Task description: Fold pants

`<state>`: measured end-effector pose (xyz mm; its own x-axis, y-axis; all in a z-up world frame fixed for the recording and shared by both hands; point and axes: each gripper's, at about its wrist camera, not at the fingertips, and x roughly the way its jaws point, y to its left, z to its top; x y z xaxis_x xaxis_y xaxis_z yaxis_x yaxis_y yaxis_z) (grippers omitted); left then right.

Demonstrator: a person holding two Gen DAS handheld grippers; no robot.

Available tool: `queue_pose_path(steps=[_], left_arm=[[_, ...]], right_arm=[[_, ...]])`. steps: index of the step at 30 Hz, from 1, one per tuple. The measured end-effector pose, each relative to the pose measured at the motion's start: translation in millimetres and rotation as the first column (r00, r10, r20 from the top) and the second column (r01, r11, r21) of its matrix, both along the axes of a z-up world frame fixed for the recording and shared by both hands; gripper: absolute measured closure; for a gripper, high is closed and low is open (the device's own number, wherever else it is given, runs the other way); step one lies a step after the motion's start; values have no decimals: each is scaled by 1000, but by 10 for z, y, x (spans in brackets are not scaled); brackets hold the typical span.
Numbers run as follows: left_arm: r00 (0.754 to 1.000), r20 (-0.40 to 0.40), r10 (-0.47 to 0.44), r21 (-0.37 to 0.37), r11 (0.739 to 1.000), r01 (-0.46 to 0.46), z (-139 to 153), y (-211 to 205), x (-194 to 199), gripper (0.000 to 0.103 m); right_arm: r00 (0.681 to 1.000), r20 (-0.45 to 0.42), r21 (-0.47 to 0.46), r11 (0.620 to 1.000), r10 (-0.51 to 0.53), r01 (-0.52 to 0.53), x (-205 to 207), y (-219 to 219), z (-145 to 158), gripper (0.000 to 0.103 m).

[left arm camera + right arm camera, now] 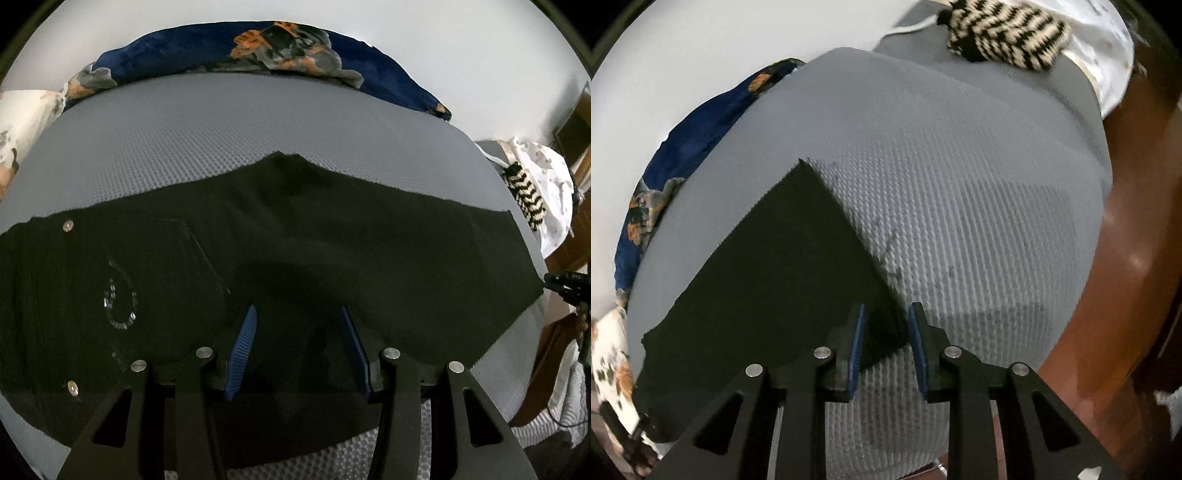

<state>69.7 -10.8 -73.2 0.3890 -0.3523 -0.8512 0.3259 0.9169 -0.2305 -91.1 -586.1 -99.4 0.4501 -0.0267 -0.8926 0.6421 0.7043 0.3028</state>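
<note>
Black pants (295,236) lie flat across a grey textured mattress (221,122), waist with rivets and a stitched back pocket (122,295) at the left, leg end at the right. My left gripper (299,314) is open, its blue pads (243,347) hovering over the pants' near edge at mid-length. In the right wrist view the pants' leg end (798,258) lies as a black corner on the mattress (960,206). My right gripper (886,314) is open, its fingers either side of the near hem corner.
A navy patterned blanket (258,48) lies along the mattress's far edge by the white wall. A black-and-cream knitted item (1004,33) lies on a white cloth at the mattress end. Brown wooden floor (1126,277) is beyond the right edge.
</note>
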Motion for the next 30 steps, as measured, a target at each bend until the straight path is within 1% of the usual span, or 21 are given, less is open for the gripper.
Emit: queue_pose_path(steps=[2,5,8,12,14,15,16,18,20,22,26,29,30], left_arm=[[1000,0,-11,1,1000,11,-19,-3,-44,54],[1000,-8,-9,1,1000,9,-62,18,-110,54],[1000,-26,-6,0,1000,6,-128,53,-158,54],[1000,-16,-12,3,1000,12,-149,74,-218,54],[1000,-15,-14,0,1000,14,-151,86,-226,54],[1000,-16,-15,-1,1000,15,-157,92,-226,54],[1000,-17,-15,-3,1000,15,-161,93,-222,54],[1000,-16,-17,0,1000,17,-165,91,-223,54],[1000,-15,-23,6,1000,23,-166,85,-236,54],[999,-13,-33,9,999,33,-165,72,-257,54],[999,-23,-42,-15,999,41,-183,142,-299,54],[998,-21,-61,-5,998,61,-182,166,-329,54],[997,-17,-70,1,998,70,-181,164,-338,54]], right_arm=[[1000,7,26,1000,-9,9,-4,5,-46,79],[1000,6,27,999,-20,20,31,8,-73,80],[999,-16,34,999,-27,28,75,3,-114,82],[998,-20,47,997,-55,55,49,5,-128,82],[999,-11,45,998,-53,53,35,23,-121,82],[999,-9,41,998,-50,50,35,35,-121,92],[999,-3,34,998,-45,45,33,54,-111,97],[999,18,14,999,-47,47,23,81,-59,99],[998,22,-19,999,-50,51,8,122,-3,100],[997,18,-42,996,-80,81,-58,158,30,101],[994,-20,-77,991,-108,106,-129,207,-75,101],[991,-26,-57,990,-130,128,-141,157,-162,100],[989,-22,-46,989,-144,142,-146,138,-162,97]])
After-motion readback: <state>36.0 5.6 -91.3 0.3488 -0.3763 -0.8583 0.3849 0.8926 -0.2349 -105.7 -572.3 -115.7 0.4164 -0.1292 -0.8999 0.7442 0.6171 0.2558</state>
